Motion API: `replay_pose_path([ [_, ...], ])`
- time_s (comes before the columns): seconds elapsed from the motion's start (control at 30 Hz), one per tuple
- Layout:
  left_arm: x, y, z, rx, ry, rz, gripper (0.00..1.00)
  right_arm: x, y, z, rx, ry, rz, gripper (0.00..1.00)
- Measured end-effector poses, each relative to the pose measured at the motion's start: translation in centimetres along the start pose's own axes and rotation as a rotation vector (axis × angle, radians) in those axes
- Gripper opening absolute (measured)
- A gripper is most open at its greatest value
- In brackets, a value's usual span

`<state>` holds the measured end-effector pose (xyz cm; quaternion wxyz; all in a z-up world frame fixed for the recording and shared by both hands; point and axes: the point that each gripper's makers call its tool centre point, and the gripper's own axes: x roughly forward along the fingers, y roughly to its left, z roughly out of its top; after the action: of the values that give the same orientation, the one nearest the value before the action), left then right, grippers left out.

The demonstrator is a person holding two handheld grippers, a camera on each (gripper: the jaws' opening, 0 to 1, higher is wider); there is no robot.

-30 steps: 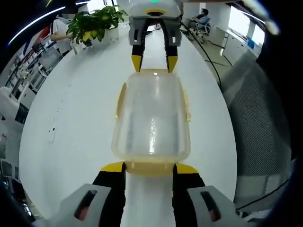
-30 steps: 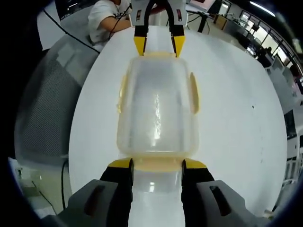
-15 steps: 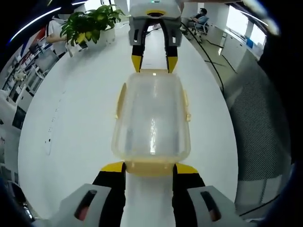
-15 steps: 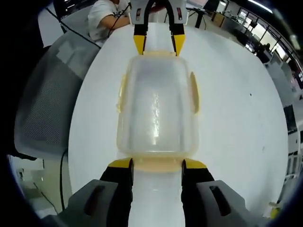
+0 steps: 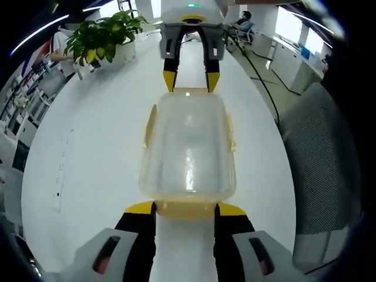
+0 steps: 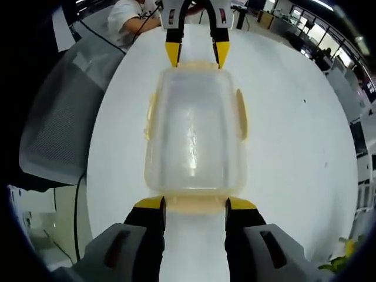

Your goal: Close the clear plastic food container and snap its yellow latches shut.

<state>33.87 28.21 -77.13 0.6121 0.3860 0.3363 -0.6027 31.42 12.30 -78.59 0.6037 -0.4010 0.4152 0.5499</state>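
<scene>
We judge the container [image 5: 188,150] light, stiff and slippery; the left gripper [image 5: 184,208] and right gripper [image 6: 195,203], both spread wide, bracket its 2 end latches, where we would press.

Cloudy clear plastic container [image 5: 188,150] with yellow latches [image 5: 149,124] on glossy white table [image 5: 94,147].

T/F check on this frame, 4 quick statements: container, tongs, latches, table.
1. The lid sits on the clear container. True.
2. The left tongs and right tongs are at opposite ends of the container. True.
3. The container stands on a dark wooden table. False: the table is white.
4. A potted plant stands on the container lid. False: it stands on the table, well apart from the container.
</scene>
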Motion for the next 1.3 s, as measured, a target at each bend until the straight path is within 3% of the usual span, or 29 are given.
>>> replay_pose_path([
  [0.3,0.7,-0.1,0.6,-0.002,-0.002,-0.022,0.33,0.0,0.2,-0.9,0.018,0.002,0.007,0.37],
  [1.3,1.9,-0.4,-0.1,-0.005,0.066,-0.021,0.34,0.3,-0.1,-0.8,-0.011,-0.055,0.028,0.37],
])
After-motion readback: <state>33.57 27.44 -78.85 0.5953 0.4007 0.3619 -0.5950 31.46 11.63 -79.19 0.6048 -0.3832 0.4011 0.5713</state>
